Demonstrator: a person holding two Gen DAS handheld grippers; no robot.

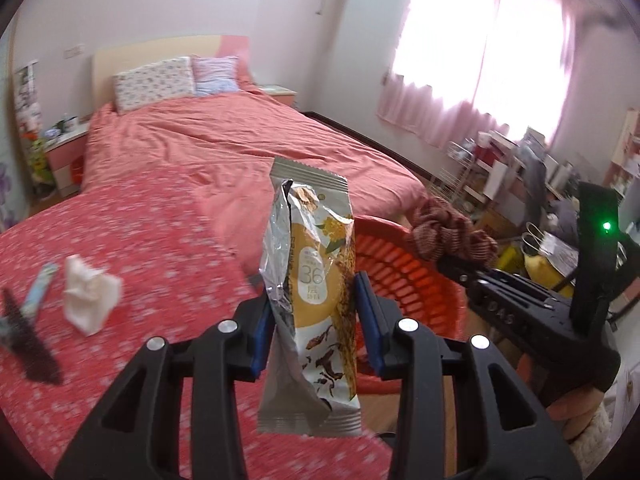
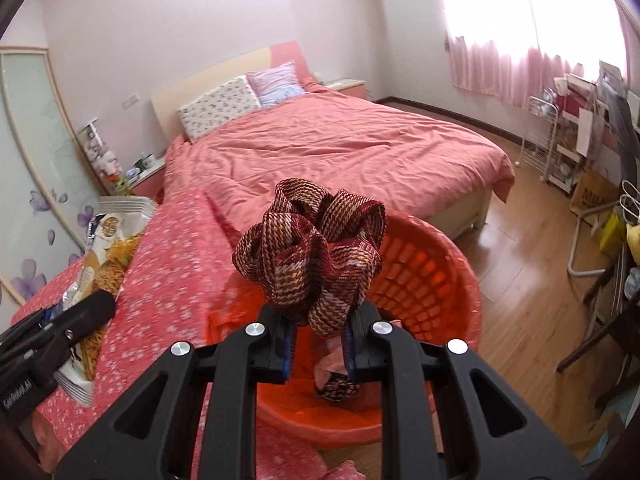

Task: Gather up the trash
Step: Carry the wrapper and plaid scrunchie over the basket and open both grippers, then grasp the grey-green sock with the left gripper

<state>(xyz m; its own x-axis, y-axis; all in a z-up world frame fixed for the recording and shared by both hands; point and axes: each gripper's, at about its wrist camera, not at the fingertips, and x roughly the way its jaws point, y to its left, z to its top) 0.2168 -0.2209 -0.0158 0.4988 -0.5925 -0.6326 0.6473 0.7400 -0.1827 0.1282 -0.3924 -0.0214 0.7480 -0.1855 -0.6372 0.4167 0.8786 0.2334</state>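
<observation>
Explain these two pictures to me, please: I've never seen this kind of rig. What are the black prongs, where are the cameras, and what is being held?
There is no robot. A person holds a black two-finger gripper in each hand, and each gripper carries a fisheye camera looking forward along its fingers, so the prongs at the bottom are the gripper itself.

The left camera shows the left gripper shut on a torn-open snack wrapper. On the red dotted bedspread lie a crumpled tissue and a small blue packet.

The right camera shows the right gripper shut on a bunched, maroon-patterned woven cloth, held above an orange plastic basket that stands on the floor beside the bed. Some fabric lies inside it.
</observation>
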